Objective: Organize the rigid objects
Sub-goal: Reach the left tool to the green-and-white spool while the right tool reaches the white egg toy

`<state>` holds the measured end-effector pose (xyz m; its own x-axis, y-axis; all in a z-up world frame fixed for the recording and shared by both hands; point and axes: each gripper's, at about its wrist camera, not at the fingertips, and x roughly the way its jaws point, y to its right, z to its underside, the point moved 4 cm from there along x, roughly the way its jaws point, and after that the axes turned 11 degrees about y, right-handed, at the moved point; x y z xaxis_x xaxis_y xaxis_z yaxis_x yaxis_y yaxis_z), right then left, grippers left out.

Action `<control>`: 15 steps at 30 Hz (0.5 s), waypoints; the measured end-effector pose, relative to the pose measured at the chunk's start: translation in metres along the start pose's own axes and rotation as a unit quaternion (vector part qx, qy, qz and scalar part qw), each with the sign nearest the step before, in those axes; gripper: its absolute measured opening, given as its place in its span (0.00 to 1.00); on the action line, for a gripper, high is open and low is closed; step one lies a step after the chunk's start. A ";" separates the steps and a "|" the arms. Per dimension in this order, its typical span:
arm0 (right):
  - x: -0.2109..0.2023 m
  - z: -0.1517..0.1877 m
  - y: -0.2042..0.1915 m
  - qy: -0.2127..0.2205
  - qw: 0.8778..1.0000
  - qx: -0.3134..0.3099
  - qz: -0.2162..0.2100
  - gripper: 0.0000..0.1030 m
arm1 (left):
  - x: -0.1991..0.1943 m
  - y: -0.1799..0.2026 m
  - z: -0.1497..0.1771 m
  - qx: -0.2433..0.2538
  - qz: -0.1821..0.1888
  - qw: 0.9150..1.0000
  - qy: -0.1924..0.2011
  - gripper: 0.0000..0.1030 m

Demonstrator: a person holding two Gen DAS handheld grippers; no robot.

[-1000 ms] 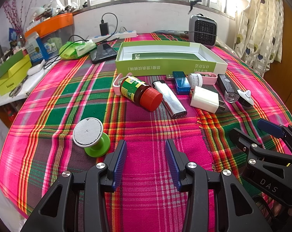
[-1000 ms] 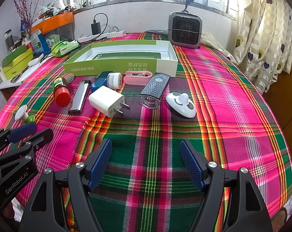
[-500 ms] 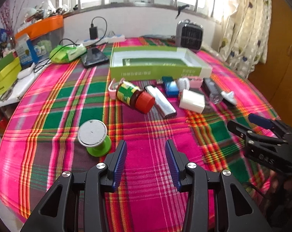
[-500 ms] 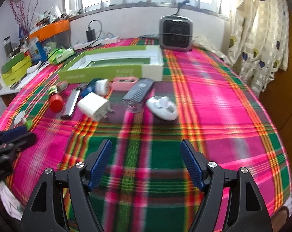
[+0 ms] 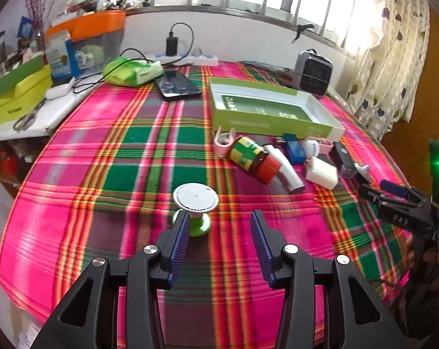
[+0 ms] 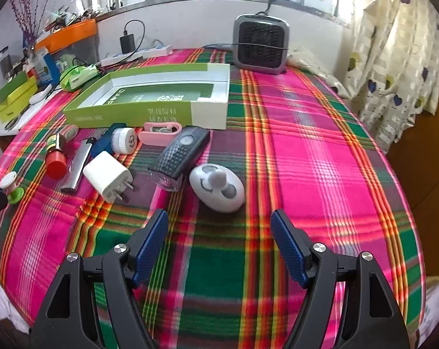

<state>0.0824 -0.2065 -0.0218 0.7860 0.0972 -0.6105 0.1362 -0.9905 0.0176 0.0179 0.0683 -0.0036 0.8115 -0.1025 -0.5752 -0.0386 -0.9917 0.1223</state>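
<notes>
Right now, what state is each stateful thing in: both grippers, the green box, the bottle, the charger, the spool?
left gripper: open, empty
right gripper: open, empty
green box: lidless, nothing loose inside
red-capped bottle: capped, on its side
white charger: unplugged, lying flat, prongs out
green spool: upright, apart from the rest
wall adapter: plugged into strip

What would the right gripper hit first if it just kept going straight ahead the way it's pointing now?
Most likely the white oval gadget, which lies on the plaid cloth just ahead of the open right gripper and roughly centred between its fingers. Depth is hard to judge through the fisheye.
</notes>
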 end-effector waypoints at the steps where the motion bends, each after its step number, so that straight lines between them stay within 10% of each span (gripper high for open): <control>1: 0.004 -0.001 0.000 -0.004 1.000 -0.004 0.002 0.71 | -0.002 -0.003 0.000 -0.002 -0.003 1.000 0.004 0.41; 15: 0.022 -0.013 0.005 -0.015 1.000 0.008 -0.005 0.71 | 0.022 -0.013 -0.002 0.007 -0.012 1.000 -0.006 0.41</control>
<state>0.1082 -0.2083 -0.0251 0.7667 0.1043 -0.6335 0.1341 -0.9910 -0.0010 0.0375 0.0795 -0.0160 0.8057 -0.0802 -0.5868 -0.0281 -0.9949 0.0974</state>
